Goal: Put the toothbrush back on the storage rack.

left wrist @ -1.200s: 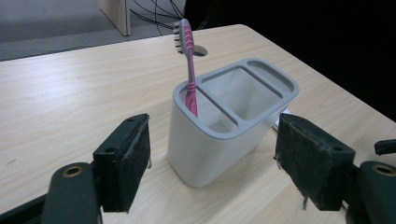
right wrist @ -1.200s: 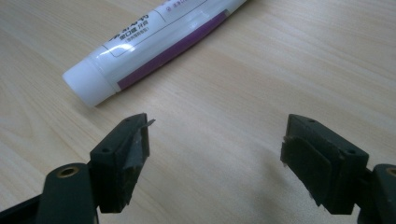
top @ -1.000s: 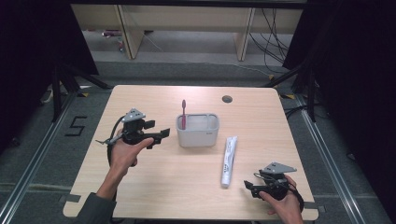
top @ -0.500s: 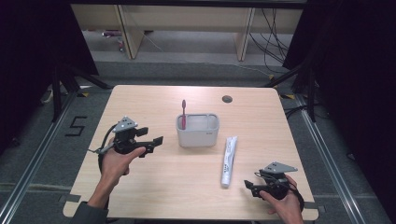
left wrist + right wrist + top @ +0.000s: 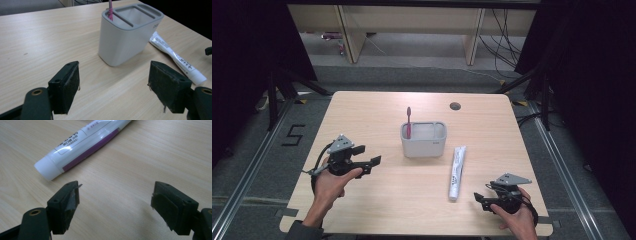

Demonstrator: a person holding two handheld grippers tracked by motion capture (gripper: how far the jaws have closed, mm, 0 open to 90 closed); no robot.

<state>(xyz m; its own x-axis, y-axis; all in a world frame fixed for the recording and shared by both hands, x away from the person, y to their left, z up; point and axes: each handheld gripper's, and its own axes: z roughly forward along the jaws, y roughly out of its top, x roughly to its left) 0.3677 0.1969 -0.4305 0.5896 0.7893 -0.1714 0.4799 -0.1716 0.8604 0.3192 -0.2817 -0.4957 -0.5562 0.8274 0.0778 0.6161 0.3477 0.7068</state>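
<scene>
Left gripper fingers wide open, empty, near grey plastic holder. Right gripper fingers wide open, empty, beside white toothpaste tube.

One cup, one toothbrush, one tube, one table, two grippers

A toothbrush is stood in the left compartment of the holder; a toothpaste tube is laid just right of it on the table.
</scene>
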